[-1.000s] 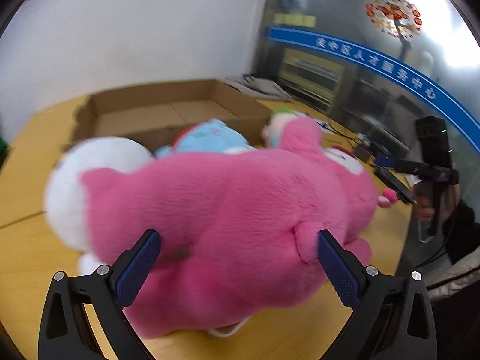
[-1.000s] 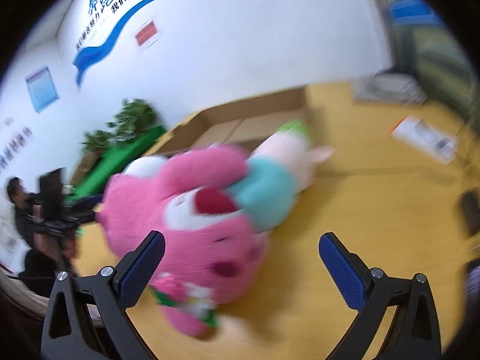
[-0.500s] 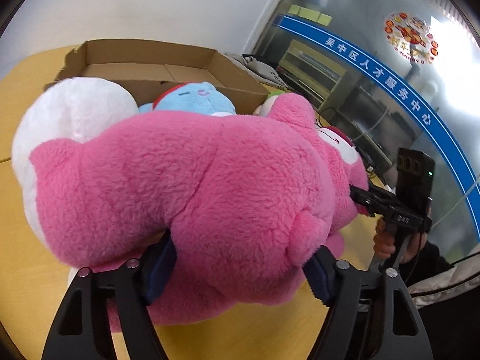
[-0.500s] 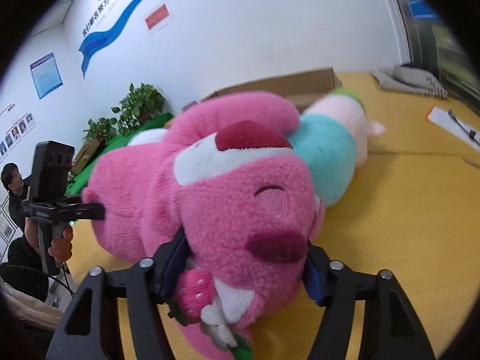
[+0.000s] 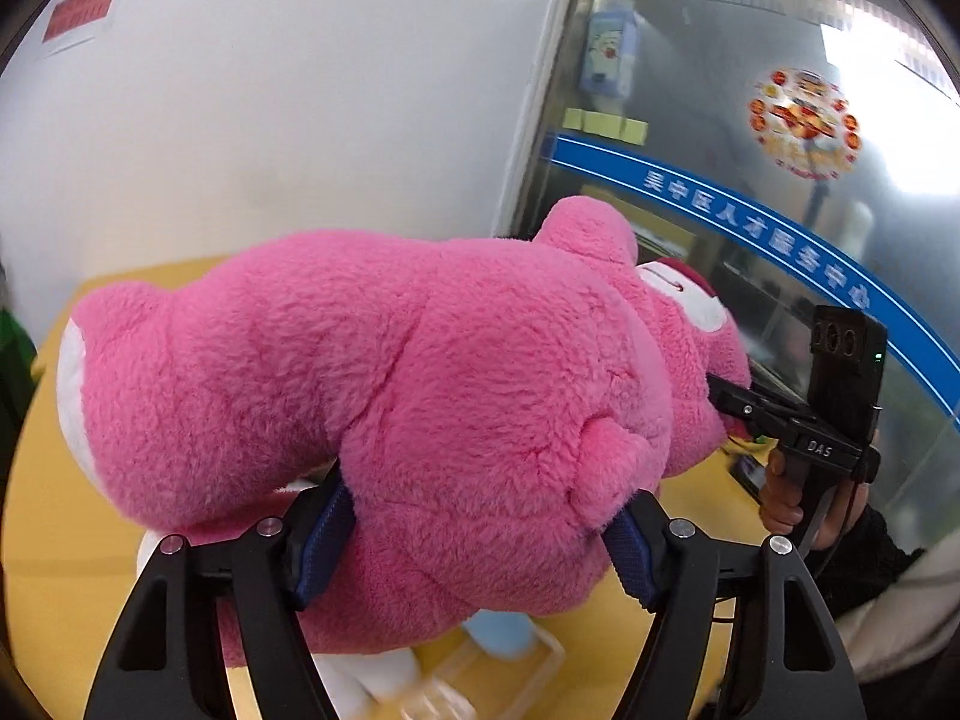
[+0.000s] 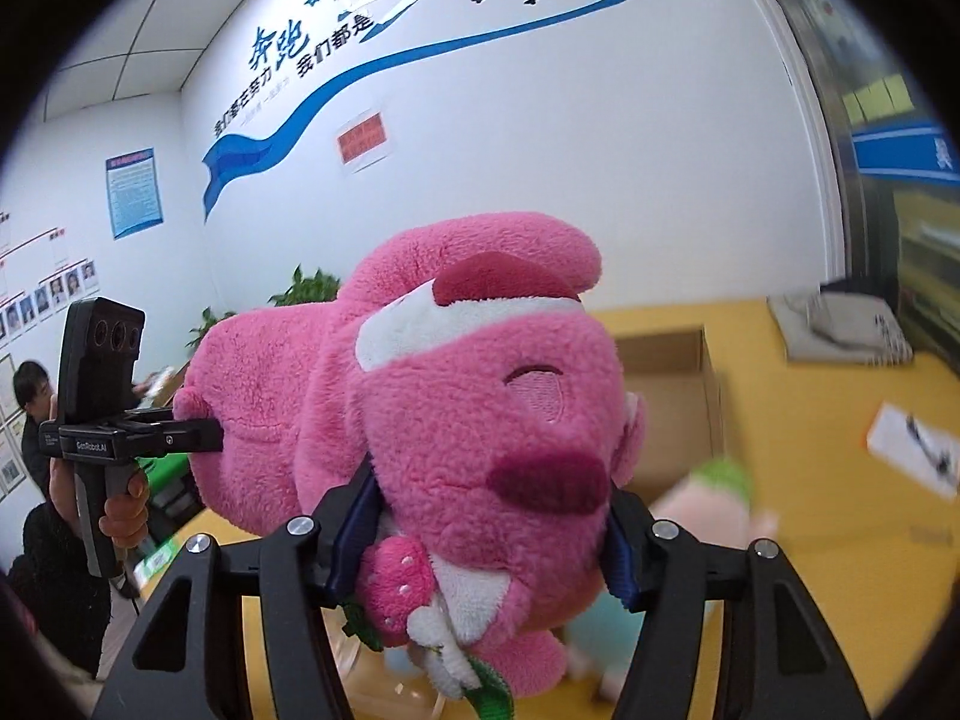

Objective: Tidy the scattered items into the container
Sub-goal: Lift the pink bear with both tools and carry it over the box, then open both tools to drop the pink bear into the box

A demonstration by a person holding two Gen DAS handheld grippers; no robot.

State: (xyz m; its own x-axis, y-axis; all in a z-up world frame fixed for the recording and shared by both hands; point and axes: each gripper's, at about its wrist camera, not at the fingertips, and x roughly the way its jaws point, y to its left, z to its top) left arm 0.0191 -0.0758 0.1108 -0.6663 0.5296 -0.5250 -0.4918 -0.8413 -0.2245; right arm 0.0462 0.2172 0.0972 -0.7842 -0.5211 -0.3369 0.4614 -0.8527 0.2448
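Note:
A big pink plush bear hangs in the air between both grippers, clear of the yellow table. My left gripper is shut on its rear body. My right gripper is shut on its head, just under the snout; it also shows in the left wrist view at the bear's face. The open cardboard box stands behind the bear in the right wrist view, mostly hidden. A pink-and-teal plush and a blue-and-white plush lie on the table below.
The yellow table carries a paper with a pen and a grey folded cloth at the right. A clear plastic piece lies under the bear. A white wall stands behind.
Both grippers closed on the pink bear and lifted it off the table. The other plush toys stayed below, and the box dropped out of the left wrist view.

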